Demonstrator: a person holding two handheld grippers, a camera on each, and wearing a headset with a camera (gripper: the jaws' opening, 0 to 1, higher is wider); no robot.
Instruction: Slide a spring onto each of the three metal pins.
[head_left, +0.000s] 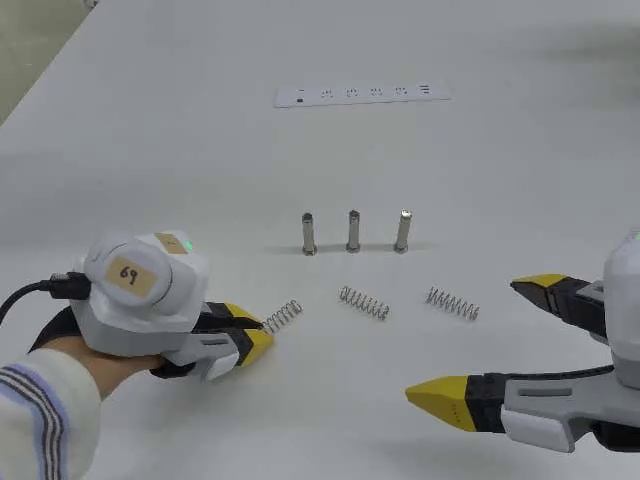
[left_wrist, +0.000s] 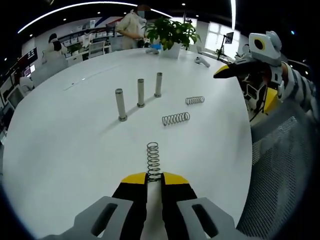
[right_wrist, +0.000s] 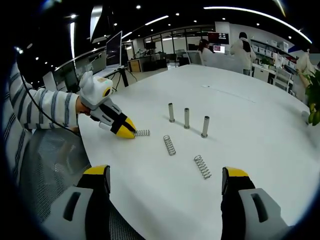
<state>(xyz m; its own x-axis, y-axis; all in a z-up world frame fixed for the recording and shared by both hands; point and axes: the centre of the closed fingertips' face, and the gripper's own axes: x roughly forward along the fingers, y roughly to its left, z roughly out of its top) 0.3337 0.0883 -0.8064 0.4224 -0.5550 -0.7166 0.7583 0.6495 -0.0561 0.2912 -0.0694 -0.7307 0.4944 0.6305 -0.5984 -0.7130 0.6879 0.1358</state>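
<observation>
On a smooth white round table (head_left: 150, 120) in an open-plan office, three steel pins (head_left: 353, 231) stand upright in a row, bare. My left gripper (left_wrist: 154, 176) has its jaws drawn nearly together, apparently pinching one end of a coil spring (left_wrist: 153, 159); two other springs (head_left: 363, 302) lie loose nearby. My right gripper (head_left: 462, 339) gapes wide, empty

Three bare metal pins (head_left: 353, 231) stand upright in a row. In front of them the middle spring (head_left: 364, 303) and right spring (head_left: 452, 303) lie loose on their sides. The left spring (head_left: 283, 316) has one end pinched in the left gripper (head_left: 260, 335).
</observation>
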